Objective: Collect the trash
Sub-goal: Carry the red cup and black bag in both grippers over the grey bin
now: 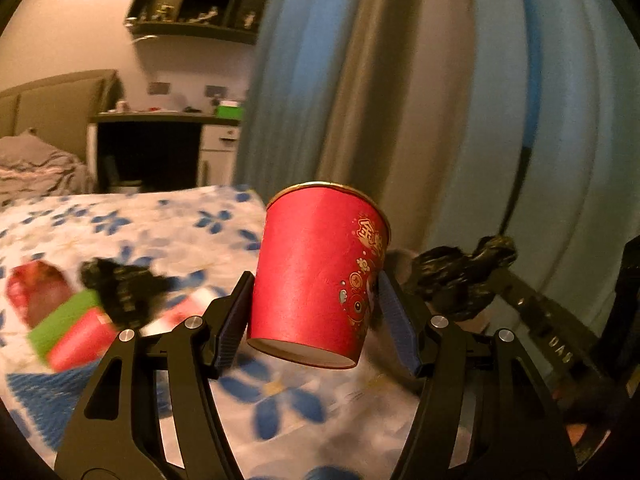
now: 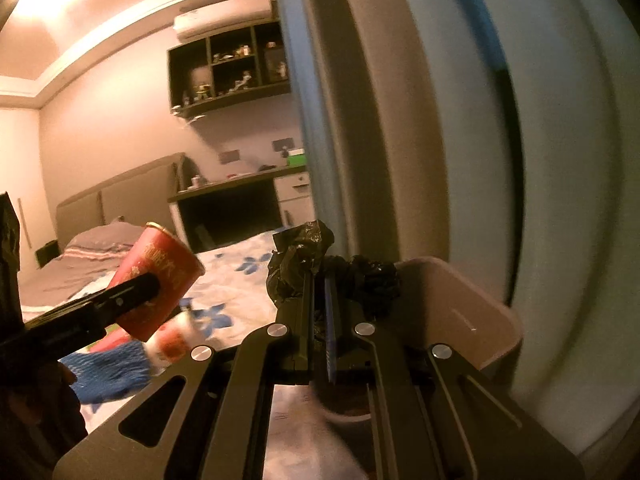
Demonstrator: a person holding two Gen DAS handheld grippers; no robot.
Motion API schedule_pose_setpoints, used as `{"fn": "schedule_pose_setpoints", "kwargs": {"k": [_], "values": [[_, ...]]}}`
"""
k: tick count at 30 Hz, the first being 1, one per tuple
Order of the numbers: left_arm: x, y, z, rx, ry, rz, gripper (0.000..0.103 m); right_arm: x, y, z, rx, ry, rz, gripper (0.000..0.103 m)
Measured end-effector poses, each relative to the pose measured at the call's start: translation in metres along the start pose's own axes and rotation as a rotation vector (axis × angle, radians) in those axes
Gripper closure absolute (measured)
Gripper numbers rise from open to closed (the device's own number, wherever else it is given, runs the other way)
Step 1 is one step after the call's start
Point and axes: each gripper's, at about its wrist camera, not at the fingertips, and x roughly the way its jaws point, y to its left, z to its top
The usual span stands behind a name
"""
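Note:
A red paper cup with gold print is upright, slightly tilted, above the floral bedspread. My left gripper is shut on it, one pad on each side. In the right wrist view the same cup shows at the left. My right gripper is shut on a crumpled black plastic bag at the rim of a beige bin. That bag also shows at the right of the left wrist view.
Loose trash lies on the bed: a red and green packet, a black crumpled piece, a blue mesh and a red-white wrapper. A curtain hangs close on the right. A desk stands behind the bed.

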Motion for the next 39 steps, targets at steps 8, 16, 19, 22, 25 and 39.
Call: {"fn": "schedule_pose_setpoints", "kwargs": {"k": [8, 16, 19, 22, 25, 39], "values": [[0.052, -0.035, -0.005, 0.025, 0.04, -0.082, 0.042, 0.017, -0.027, -0.004, 0.035, 0.017, -0.039, 0.098], [0.081, -0.042, -0.013, 0.031, 0.078, -0.11, 0.042, 0.029, -0.039, -0.009, 0.055, 0.049, -0.047, 0.098], [0.087, -0.043, -0.014, 0.031, 0.088, -0.117, 0.042, 0.032, -0.041, -0.011, 0.059, 0.059, -0.047, 0.098], [0.09, -0.046, -0.017, 0.033, 0.095, -0.124, 0.042, 0.033, -0.043, -0.012, 0.068, 0.067, -0.047, 0.098], [0.096, -0.047, -0.018, 0.033, 0.104, -0.13, 0.042, 0.035, -0.045, -0.014, 0.076, 0.076, -0.047, 0.098], [0.116, -0.053, -0.028, 0.029, 0.157, -0.16, 0.041, 0.033, -0.058, -0.009, 0.129, 0.069, -0.067, 0.069]]}}
